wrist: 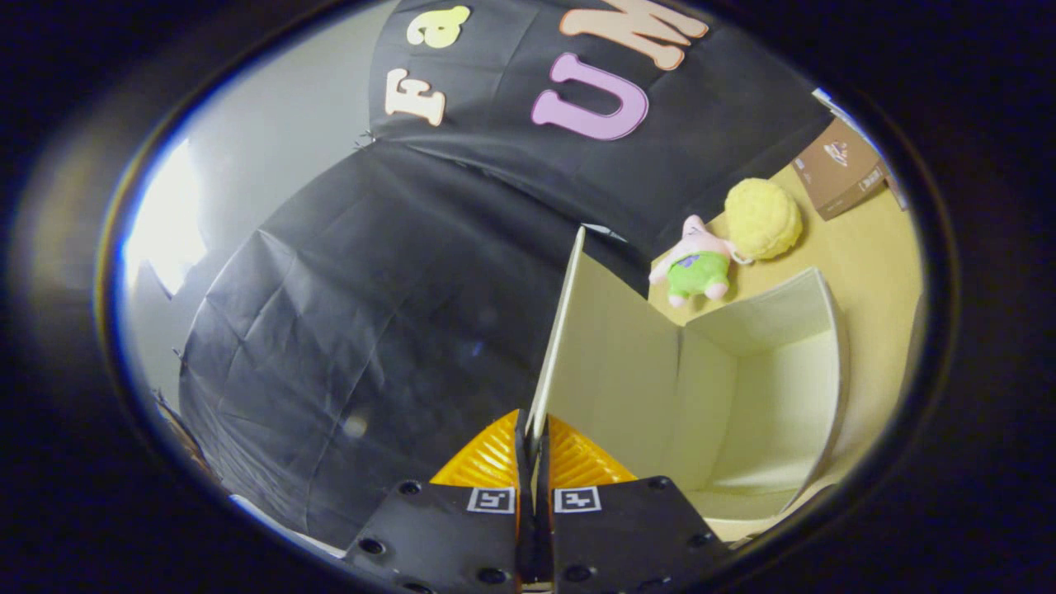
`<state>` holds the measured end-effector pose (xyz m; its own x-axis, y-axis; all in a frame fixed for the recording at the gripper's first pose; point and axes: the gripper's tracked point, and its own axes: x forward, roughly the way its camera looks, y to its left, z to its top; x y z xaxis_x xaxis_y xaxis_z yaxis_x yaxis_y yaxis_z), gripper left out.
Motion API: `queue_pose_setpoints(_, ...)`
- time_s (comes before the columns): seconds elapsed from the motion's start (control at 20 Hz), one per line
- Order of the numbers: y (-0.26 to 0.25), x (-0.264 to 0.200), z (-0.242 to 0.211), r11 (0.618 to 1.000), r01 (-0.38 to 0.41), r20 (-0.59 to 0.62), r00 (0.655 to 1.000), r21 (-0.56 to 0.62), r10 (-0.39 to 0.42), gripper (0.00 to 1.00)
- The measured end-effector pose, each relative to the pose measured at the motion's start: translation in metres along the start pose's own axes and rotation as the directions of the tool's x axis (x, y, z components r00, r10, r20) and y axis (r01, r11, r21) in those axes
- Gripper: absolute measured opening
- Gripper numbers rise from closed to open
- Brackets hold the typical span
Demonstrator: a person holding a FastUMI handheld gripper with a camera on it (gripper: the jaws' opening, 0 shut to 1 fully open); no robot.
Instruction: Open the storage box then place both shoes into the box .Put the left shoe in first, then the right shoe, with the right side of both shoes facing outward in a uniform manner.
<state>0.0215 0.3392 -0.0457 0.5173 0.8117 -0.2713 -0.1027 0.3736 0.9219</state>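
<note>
1. Two fingers of the gripper stand nearly together, the jaws pinching the thin edge of the storage box lid between them; both fingers press on its near end.
2. Raised on edge, the lid runs from between the fingers away toward the far booth wall, its pale inner face turned to the right.
3. Joined to the lid along a crease, the storage box lies just right of the fingers and a little ahead, open, its white interior showing with nothing inside that can be seen.
4. Beneath the box is a yellow surface, stretching far and right.
5. Beyond the box, on that surface, a pink plush toy in green shorts lies touching a round yellow fluffy ball.
6. Farther right sits a brown cardboard carton, well apart from the box.
7. Left of the lid hangs black cloth, with a pale wall farther left.
</note>
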Motion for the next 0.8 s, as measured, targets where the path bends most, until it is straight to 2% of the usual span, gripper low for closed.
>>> queue_pose_setpoints(0.3, 0.019, 0.056, -0.028, 0.997, 0.008, -0.042, 0.999, -0.074, -0.011, 0.08)
queue_pose_setpoints(0.6, 0.019, 0.087, -0.054, 0.996, 0.017, -0.092, 0.995, -0.083, -0.025, 0.08)
queue_pose_setpoints(0.8, 0.015, 0.098, -0.068, 0.984, 0.042, -0.115, 0.991, -0.175, -0.063, 0.39)
